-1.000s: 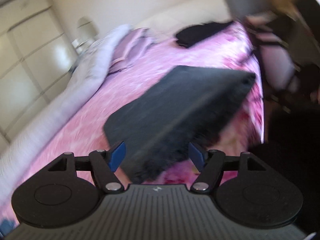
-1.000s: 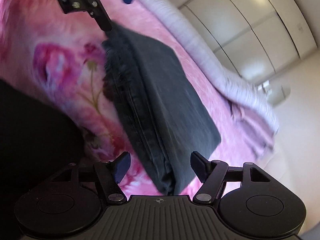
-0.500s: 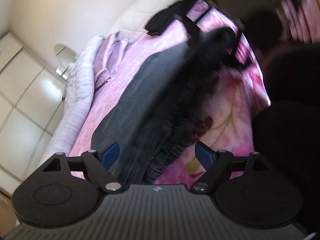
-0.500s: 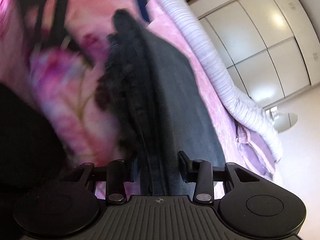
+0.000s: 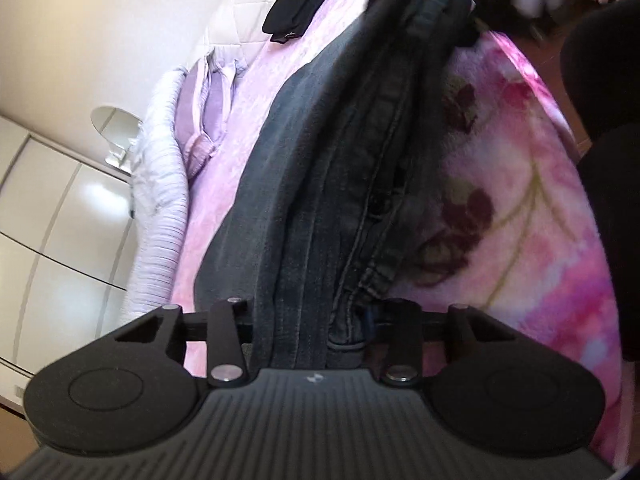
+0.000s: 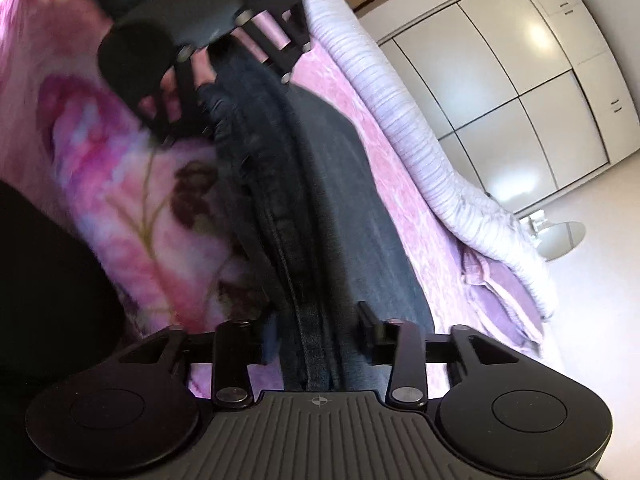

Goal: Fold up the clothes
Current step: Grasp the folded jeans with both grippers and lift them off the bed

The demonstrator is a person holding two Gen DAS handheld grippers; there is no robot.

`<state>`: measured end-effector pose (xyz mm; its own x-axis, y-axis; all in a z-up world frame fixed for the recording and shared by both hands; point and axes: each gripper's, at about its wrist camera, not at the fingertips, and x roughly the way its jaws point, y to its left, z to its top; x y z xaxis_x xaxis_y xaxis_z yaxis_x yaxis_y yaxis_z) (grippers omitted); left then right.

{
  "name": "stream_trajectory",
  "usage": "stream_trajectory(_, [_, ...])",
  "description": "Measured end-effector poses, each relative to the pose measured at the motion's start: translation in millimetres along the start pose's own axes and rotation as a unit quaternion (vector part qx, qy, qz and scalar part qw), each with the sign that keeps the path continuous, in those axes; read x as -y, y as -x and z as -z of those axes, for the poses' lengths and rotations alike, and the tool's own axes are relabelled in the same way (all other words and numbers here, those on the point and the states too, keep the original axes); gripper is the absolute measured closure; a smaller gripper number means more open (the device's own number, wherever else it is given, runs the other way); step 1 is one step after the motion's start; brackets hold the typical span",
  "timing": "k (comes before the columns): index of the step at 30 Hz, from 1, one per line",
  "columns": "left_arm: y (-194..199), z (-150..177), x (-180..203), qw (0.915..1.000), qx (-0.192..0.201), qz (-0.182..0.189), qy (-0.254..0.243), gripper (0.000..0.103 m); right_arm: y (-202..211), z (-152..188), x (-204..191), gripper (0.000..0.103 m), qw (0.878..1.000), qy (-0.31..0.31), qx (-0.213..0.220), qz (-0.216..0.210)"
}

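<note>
Left wrist view: the left tool [image 5: 310, 316] is closing on the near end of the folded dark jeans [image 5: 320, 184], which lie lengthwise on the pink floral bedspread [image 5: 520, 208]. Right wrist view: the right tool [image 6: 316, 338] straddles the jeans' other end, its jaws opening, cloth between them. Judged best practice: grip every layer at both ends before lifting, keeping seams aligned. No legible brand or writing.

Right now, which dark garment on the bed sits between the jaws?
The folded dark grey denim jeans on the pink floral blanket; both pairs of jaws straddle them. The crumpled black garment lies untouched near the headboard.
</note>
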<state>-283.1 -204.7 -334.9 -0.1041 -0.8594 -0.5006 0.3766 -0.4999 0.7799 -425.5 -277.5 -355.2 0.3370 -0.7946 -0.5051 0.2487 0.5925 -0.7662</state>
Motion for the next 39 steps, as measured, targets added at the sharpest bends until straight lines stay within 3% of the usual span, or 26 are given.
stream_trajectory(3, [-1,1,-11,0.9995,0.001,0.02,0.026,0.067,-12,3,-16,0.04,0.999,0.035,-0.006,0.02])
stream_trajectory(7, [-2,2,-15,0.9992,0.003,0.028,0.027,0.066,-35,11,-8,0.04,0.996,0.063,-0.026,0.057])
stream_trajectory(9, [-4,1,-10,0.9996,0.001,0.027,0.011,0.065,-45,14,3,0.05,0.995,0.063,-0.041,0.066])
stream_trajectory(11, [-4,1,-7,0.9997,-0.002,0.026,-0.006,0.066,-50,19,15,0.069,0.997,0.051,-0.051,0.036])
stream_trajectory(12, [-4,0,-8,0.9996,-0.004,0.026,-0.012,0.067,-48,18,19,0.073,0.997,0.05,-0.049,0.033])
stream_trajectory(20, [31,-14,-43,0.9987,0.021,0.002,-0.046,0.071,-6,9,65,0.079,0.998,0.03,-0.011,0.057])
stream_trajectory(26, [40,-51,-61,0.9952,0.059,0.0,-0.078,0.071,27,24,98,0.079,0.997,0.0,-0.001,0.082])
stream_trajectory(30, [15,-85,-81,0.9922,0.082,-0.006,-0.095,0.071,58,51,109,0.079,0.995,-0.032,0.008,0.096])
stream_trajectory(33, [-5,-110,-104,0.9897,0.095,-0.005,-0.107,0.071,48,65,135,0.079,0.993,-0.056,0.02,0.106])
stream_trajectory(36, [-22,-129,-131,0.9882,0.096,0.012,-0.119,0.071,42,75,169,0.079,0.991,-0.075,0.024,0.11])
stream_trajectory(39, [-26,-149,-156,0.9884,0.092,0.045,-0.113,0.072,50,72,208,0.079,0.992,-0.093,0.004,0.087])
